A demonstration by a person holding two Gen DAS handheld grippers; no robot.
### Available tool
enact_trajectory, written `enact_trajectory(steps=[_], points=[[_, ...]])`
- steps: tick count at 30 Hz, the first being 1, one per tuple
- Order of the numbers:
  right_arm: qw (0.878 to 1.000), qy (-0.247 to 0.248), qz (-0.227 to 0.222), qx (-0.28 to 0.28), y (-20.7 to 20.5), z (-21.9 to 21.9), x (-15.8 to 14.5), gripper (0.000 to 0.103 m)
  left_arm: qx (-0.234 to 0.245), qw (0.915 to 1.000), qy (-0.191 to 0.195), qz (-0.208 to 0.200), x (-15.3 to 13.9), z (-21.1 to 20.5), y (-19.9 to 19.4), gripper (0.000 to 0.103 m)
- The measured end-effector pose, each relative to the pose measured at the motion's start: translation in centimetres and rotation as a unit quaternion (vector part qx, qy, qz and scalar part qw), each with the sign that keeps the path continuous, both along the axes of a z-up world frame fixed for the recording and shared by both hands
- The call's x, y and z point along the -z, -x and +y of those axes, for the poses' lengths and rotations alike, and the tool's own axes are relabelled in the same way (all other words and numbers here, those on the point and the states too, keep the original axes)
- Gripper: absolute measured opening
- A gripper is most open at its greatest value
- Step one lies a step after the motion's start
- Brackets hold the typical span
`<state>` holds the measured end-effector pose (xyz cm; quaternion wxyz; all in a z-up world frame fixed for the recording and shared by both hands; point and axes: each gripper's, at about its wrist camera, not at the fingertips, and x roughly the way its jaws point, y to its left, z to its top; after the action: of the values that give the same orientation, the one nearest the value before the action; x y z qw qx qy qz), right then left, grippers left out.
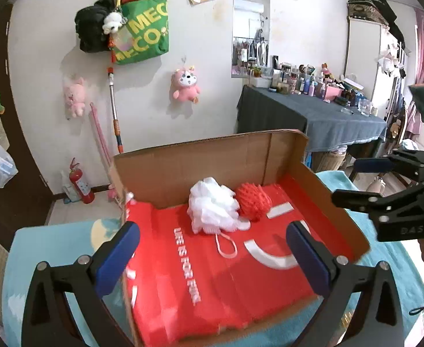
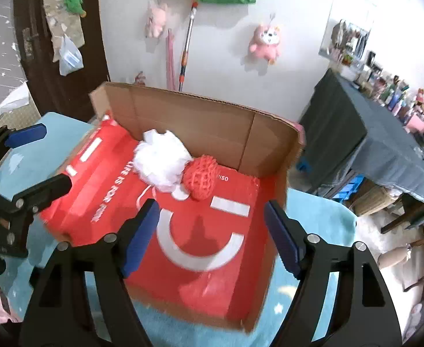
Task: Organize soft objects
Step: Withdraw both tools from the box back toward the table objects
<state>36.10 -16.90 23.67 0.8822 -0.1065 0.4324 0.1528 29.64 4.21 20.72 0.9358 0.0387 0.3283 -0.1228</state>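
In the far part of the open cardboard box, near its back wall, two soft things are seen: a white mesh bath puff and a red knitted ball. They lie touching each other, the white one to the left, the red one to the right, on the red printed floor of the box. A thin looped cord is spread from the white puff toward the near side.

Both things are judged to be very light and easily squeezed. The white puff is made of gathered net, so it is expected to collapse between the pads and to spring back; it is best taken through its full middle, or by the cord, though the cord is thin and may slip. The red ball looks denser and rough, so a good hold is expected across its widest part. Nothing fragile is seen here.

The left gripper is held above the near part of the box, its jaws spread wide, and nothing is between them. The right gripper is also open and empty, a little narrower. The box rests on a light blue cloth. Behind it, a white wall with hanging plush toys is seen.
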Motion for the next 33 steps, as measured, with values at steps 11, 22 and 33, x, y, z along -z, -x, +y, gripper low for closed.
enact_trajectory(steps=[11,22,33], points=[[0.999,-0.031,-0.044,0.008,12.9,-2.6,-2.2,0.080,-0.013,0.9998,-0.010,0.010,0.6,1.9,10.3,0.103],[0.997,-0.016,-0.070,0.037,23.4,-4.8,1.4,0.084,-0.014,0.9994,0.019,0.025,4.2,2.3,18.6,0.103],[0.990,-0.001,-0.085,0.109,29.3,-5.2,8.8,0.084,-0.046,0.9984,0.013,0.031,9.3,2.3,22.7,0.103]])
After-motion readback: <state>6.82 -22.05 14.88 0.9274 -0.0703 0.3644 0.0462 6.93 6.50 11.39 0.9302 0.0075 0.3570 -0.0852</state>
